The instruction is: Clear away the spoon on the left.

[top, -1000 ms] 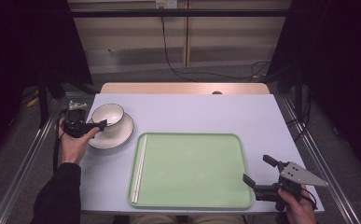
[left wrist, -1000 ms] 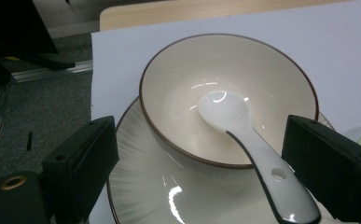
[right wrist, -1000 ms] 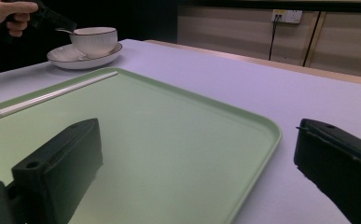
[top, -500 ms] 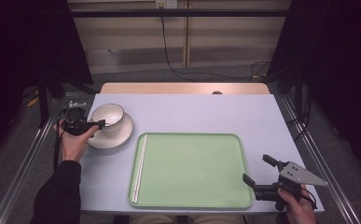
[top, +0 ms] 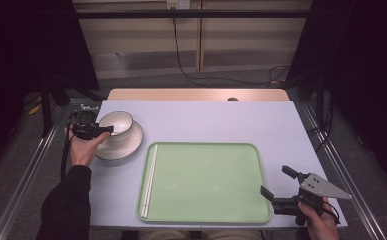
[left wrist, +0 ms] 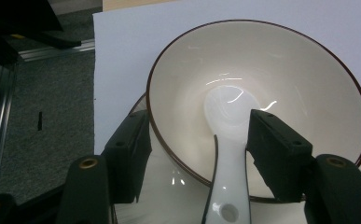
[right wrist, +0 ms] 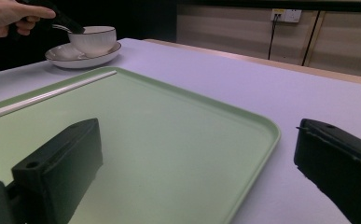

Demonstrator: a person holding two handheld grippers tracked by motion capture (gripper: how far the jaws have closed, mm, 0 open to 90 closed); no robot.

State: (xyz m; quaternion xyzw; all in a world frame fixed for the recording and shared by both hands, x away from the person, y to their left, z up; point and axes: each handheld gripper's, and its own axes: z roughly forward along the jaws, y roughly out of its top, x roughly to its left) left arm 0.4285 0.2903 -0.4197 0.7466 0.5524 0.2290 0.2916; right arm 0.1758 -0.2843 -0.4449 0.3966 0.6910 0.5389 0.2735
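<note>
While straddling the near wall of the bowl (left wrist: 262, 93) on its plate (top: 131, 147) at the desk's (top: 221, 120) left, with jaws just closing but pads not yet pressing, left claw (left wrist: 201, 154) has grip pending, carry to tray (top: 206, 180) undone; right claw (right wrist: 192, 168) idles apart.

One white bowl (top: 117, 124) with a dark rim sits at about nine o'clock on the table, on one saucer-like plate (top: 126, 147) beneath it. One white ceramic spoon (left wrist: 228, 154) lies inside that bowl. One green tray (top: 206, 182) takes the six o'clock part of the table, and one pair of pale chopsticks (top: 149, 180) runs along its nine o'clock edge. Two grippers count in all: a left gripper (top: 108, 129) at nine o'clock, a right gripper (top: 276, 182) near five o'clock. One table (top: 221, 120) bears everything
</note>
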